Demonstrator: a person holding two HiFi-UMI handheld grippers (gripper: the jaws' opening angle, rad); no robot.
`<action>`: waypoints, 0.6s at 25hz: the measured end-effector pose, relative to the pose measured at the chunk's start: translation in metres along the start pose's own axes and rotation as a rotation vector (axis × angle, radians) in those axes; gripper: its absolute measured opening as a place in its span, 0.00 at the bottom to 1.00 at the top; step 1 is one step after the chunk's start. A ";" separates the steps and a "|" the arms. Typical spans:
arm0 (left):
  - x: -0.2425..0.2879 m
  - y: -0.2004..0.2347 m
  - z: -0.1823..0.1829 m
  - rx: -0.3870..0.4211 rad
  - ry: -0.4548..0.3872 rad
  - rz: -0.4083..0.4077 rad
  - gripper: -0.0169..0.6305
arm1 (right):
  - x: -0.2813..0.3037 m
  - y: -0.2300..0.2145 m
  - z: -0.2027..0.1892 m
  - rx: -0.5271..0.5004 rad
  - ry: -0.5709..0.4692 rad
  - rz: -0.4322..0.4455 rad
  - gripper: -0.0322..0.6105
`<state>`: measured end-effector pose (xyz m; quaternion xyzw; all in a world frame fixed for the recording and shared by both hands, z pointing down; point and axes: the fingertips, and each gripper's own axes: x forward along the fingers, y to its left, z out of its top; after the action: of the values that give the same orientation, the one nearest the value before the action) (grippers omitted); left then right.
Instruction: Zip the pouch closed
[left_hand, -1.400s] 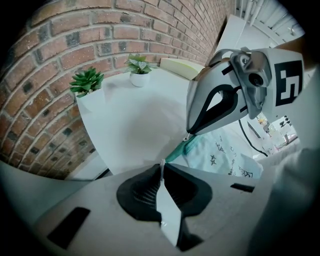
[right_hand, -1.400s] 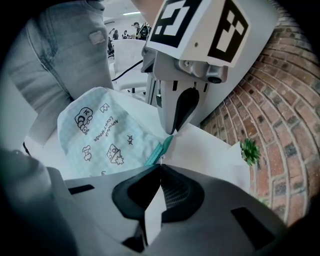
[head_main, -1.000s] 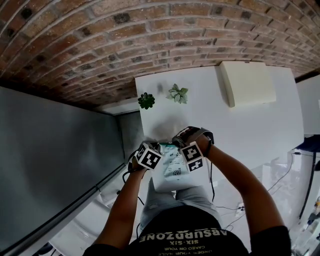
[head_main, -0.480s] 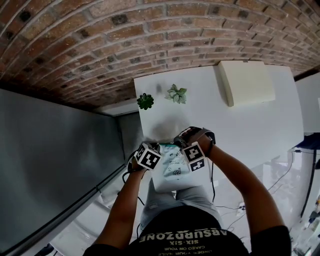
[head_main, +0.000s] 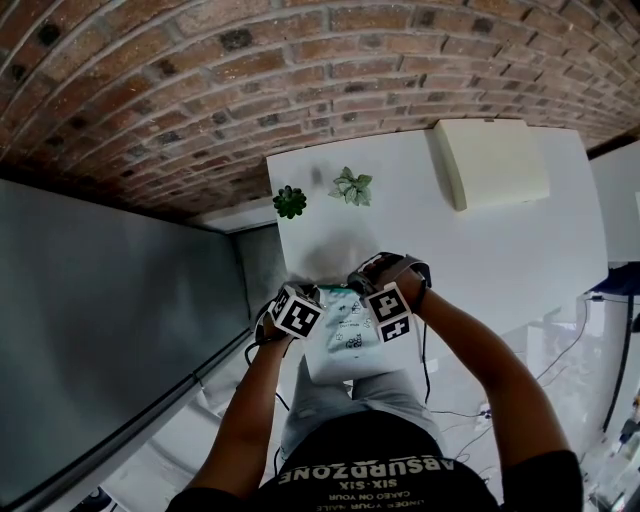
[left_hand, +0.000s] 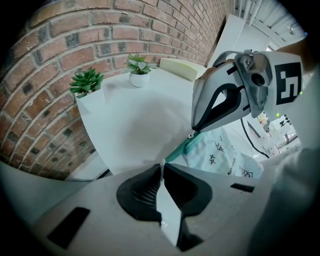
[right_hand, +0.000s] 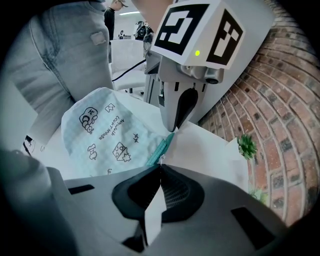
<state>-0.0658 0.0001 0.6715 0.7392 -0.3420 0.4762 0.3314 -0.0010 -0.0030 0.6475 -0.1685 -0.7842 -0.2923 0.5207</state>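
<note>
**A:** Where's the pouch?
**B:** The pale printed pouch (head_main: 345, 340) lies at the near edge of the white table (head_main: 480, 260), right in front of you. Its teal zip strip (right_hand: 161, 146) runs between your two tool tips.

**A:** And the tools?
**B:** Your left gripper (left_hand: 161, 167) is clamped on the pouch's corner, at the strip's 9 o'clock end. Your right gripper (right_hand: 160, 167) is pinched tight on the zip tab (right_hand: 160, 159), toward 3 o'clock.

**A:** Around it?
**B:** From the pouch, a dark green plant (head_main: 292, 201) sits at 11 o'clock, a paler plant (head_main: 354, 187) at 12 and a cream pad (head_main: 495, 165) at 2. The brick wall (head_main: 300, 60) stands beyond.
</note>
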 end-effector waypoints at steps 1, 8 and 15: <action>0.001 0.001 -0.001 0.000 0.000 0.005 0.07 | 0.000 0.000 0.000 0.001 -0.001 0.000 0.05; -0.001 -0.003 0.001 -0.004 0.001 -0.010 0.07 | 0.000 -0.001 0.001 0.003 0.007 -0.001 0.05; -0.002 -0.004 0.002 -0.008 0.001 -0.017 0.07 | -0.002 0.000 -0.005 -0.006 0.026 0.002 0.05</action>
<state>-0.0620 0.0016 0.6688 0.7405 -0.3374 0.4724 0.3385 0.0033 -0.0057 0.6476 -0.1669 -0.7764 -0.2965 0.5306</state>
